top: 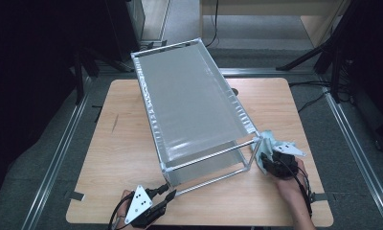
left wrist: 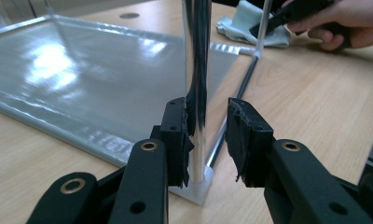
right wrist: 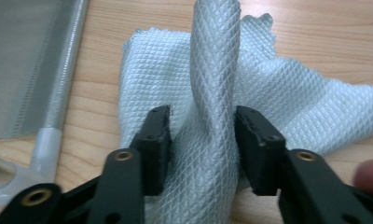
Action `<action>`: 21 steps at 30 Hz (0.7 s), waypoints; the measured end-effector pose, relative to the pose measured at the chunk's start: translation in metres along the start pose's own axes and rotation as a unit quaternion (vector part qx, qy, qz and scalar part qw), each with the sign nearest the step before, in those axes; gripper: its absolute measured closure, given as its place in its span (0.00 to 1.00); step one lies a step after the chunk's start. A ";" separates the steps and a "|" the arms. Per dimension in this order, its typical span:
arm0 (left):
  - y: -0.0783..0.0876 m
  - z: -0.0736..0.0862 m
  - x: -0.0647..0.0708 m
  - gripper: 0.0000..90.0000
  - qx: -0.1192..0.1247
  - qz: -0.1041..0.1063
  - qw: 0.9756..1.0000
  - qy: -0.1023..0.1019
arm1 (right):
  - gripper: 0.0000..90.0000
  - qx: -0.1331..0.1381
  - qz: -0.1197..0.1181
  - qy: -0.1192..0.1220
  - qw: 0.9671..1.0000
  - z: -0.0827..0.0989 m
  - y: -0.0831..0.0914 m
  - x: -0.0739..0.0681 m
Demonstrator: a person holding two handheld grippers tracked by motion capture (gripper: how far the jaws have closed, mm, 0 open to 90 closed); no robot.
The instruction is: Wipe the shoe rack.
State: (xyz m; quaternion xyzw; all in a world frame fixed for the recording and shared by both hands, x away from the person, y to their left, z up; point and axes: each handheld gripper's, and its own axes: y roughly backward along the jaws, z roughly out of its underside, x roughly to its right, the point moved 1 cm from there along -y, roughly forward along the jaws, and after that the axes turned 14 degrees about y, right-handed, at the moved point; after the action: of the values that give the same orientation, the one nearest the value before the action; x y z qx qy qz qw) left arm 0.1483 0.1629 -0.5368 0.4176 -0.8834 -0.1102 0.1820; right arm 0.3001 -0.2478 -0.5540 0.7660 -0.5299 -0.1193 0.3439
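A chrome-tube rack (top: 189, 100) with a grey mesh shelf lies at an angle across the wooden table (top: 118, 143). My left gripper (top: 172, 194) (left wrist: 208, 135) is at the rack's near left corner post (left wrist: 197, 93). Its jaws straddle the post: one pad (left wrist: 177, 135) touches the tube, while a gap separates the other pad from it. By the rack's near right corner lies a pale blue waffle cloth (top: 271, 141) (right wrist: 212, 70). My right gripper (top: 268, 163) (right wrist: 202, 135) is shut on a raised fold of that cloth. The left gripper view has the cloth (left wrist: 243, 25) and the right hand beyond the rack.
The rack's lower rail (top: 211, 181) runs along the table near the front edge. Bare wood lies left of the rack and in front of it. Dark stands and floor rails surround the table.
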 end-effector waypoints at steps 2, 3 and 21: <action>0.001 -0.002 0.000 0.83 0.007 -0.008 1.000 -0.001 | 0.86 0.003 -0.014 -0.001 1.000 0.001 0.002 -0.002; 0.001 -0.002 -0.001 0.87 0.007 -0.010 1.000 0.000 | 0.90 0.006 -0.020 0.001 1.000 0.002 0.003 -0.004; -0.007 -0.005 0.005 0.91 -0.005 0.005 1.000 -0.006 | 0.91 0.189 -0.058 0.055 0.979 -0.036 0.120 -0.045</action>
State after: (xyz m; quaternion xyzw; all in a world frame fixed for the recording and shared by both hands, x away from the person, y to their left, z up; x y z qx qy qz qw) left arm 0.1520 0.1547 -0.5337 0.4117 -0.8858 -0.1164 0.1795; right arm 0.2139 -0.2174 -0.4576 0.8518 -0.4783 0.0056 0.2137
